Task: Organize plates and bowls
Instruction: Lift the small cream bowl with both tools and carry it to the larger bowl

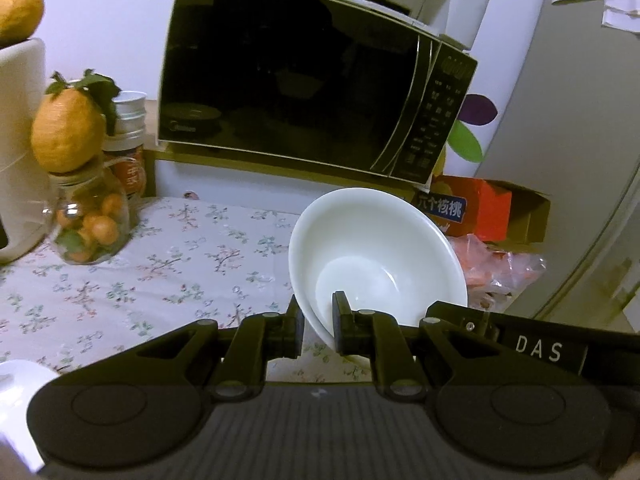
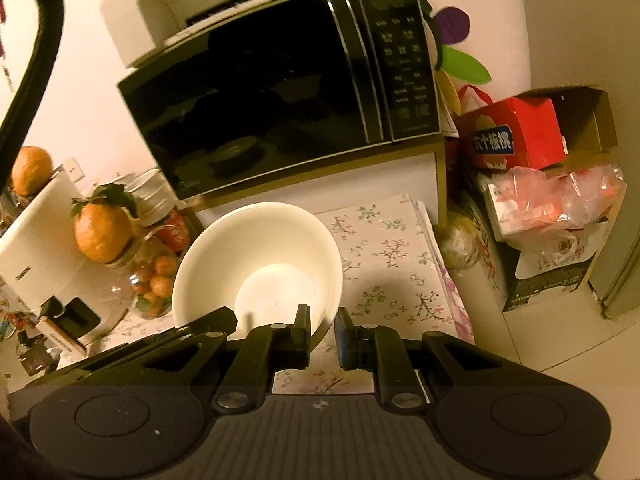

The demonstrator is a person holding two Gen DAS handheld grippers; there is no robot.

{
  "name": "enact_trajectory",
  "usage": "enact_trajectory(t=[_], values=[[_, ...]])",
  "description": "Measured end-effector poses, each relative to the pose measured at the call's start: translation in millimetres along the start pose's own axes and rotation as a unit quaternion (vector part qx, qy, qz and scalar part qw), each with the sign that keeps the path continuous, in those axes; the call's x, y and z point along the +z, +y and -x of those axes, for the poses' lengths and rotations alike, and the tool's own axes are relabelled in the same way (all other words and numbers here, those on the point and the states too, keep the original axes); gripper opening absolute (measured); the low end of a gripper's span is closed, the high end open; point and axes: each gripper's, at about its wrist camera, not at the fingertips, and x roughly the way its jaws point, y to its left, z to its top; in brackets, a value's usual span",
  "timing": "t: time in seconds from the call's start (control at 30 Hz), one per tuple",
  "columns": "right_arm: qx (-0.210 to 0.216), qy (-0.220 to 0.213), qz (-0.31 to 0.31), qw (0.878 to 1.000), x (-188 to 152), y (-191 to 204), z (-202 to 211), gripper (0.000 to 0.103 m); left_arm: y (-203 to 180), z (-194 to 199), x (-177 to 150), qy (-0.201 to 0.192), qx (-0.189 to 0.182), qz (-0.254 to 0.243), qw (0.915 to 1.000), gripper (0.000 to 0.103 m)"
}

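Observation:
In the left wrist view my left gripper (image 1: 318, 330) is shut on the near rim of a white bowl (image 1: 380, 252), one finger inside and one outside, and holds it tilted above the floral tablecloth (image 1: 160, 264). In the right wrist view my right gripper (image 2: 322, 334) is shut on the near rim of another white bowl (image 2: 260, 256), also tilted above the floral tablecloth (image 2: 392, 256). Each bowl is empty. A second gripper's arm shows at the bowl's right in the left wrist view and at its left in the right wrist view.
A black microwave (image 1: 304, 80) stands on a gold rack behind the cloth. A glass jar of small oranges (image 1: 90, 224), tins and a white appliance (image 1: 18, 140) stand at the left. A red box (image 2: 516, 132), plastic bags (image 2: 560, 204) and a fridge (image 1: 568, 160) are at the right.

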Motion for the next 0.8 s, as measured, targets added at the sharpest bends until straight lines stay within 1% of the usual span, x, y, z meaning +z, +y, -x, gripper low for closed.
enact_trajectory(t=[0.27, 0.4, 0.53, 0.6, 0.8], values=[[0.025, 0.002, 0.034, 0.999, -19.1, 22.2, 21.2, 0.013, 16.2, 32.4, -11.8, 0.002, 0.012, -0.007, 0.9999, 0.014], [0.033, 0.000, 0.049, 0.998, -25.8, 33.5, 29.8, 0.013, 27.2, 49.7, -20.1, -0.004, 0.008, -0.017, 0.9998, 0.015], [0.047, 0.014, 0.066, 0.997, -34.9, 45.7, 36.3, 0.013, 43.0, 63.5, -27.5, -0.003, 0.003, -0.016, 0.9999, 0.015], [0.054, 0.022, 0.076, 0.995, -39.8, 53.2, 38.9, 0.013, 49.7, 67.6, -31.9, 0.006, -0.001, -0.008, 1.0000, 0.016], [0.053, 0.043, 0.103, 0.992, -55.9, 70.3, 40.2, 0.013, 66.9, 73.6, -42.4, 0.029, -0.006, 0.009, 0.9995, 0.016]])
